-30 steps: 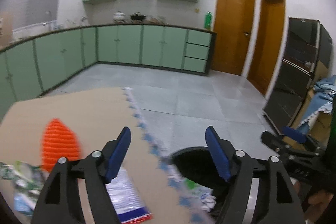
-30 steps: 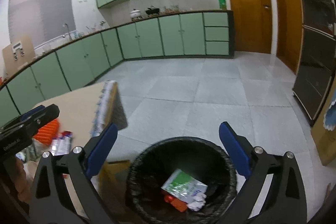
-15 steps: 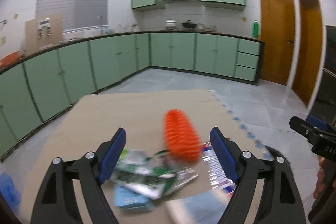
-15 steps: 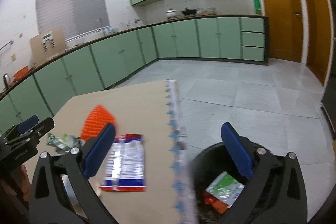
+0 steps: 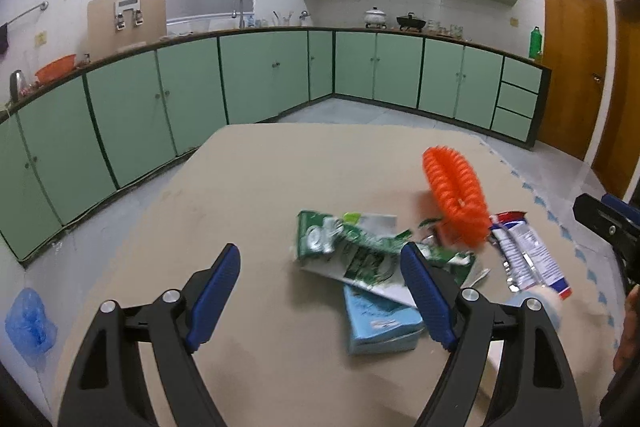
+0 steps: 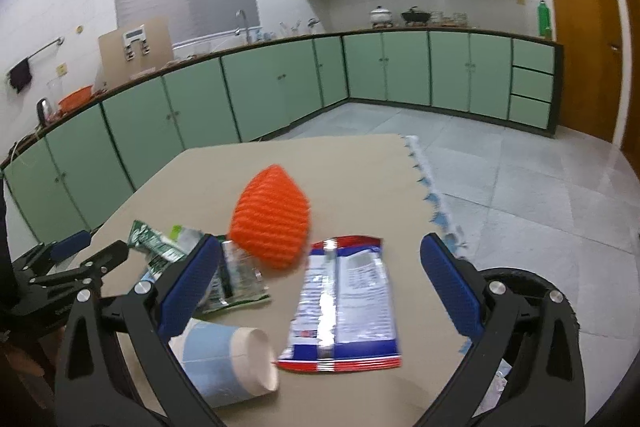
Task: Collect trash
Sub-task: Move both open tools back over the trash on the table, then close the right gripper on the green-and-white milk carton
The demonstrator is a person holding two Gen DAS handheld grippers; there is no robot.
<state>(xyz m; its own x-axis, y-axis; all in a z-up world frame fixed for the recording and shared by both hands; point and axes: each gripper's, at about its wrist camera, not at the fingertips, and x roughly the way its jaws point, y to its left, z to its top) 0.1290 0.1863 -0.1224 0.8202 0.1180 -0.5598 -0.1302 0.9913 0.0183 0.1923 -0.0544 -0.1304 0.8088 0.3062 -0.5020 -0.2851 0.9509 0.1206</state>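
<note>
A pile of litter lies on the beige table [image 5: 260, 187]. It holds an orange ribbed foam net [image 5: 456, 199], crumpled green wrappers [image 5: 352, 247], a light blue packet [image 5: 380, 319] and a red, white and blue packet [image 5: 528, 255]. My left gripper [image 5: 320, 251] hovers open just before the green wrappers, holding nothing. In the right wrist view my right gripper [image 6: 322, 247] is open and empty above the red, white and blue packet [image 6: 348, 299]. There the orange net [image 6: 272, 219] lies just ahead and a blue paper cup [image 6: 224, 359] lies on its side by the left finger.
A black bin [image 6: 532, 291] lined with a black bag stands on the floor at the table's right edge. Green kitchen cabinets [image 5: 260, 79] run along the far walls, with grey tiled floor [image 6: 520, 187] between. A blue plastic scrap [image 5: 28, 323] lies on the floor left.
Both views have swung left, from the black bin to the litter on the table. Both grippers have stayed open and empty.
</note>
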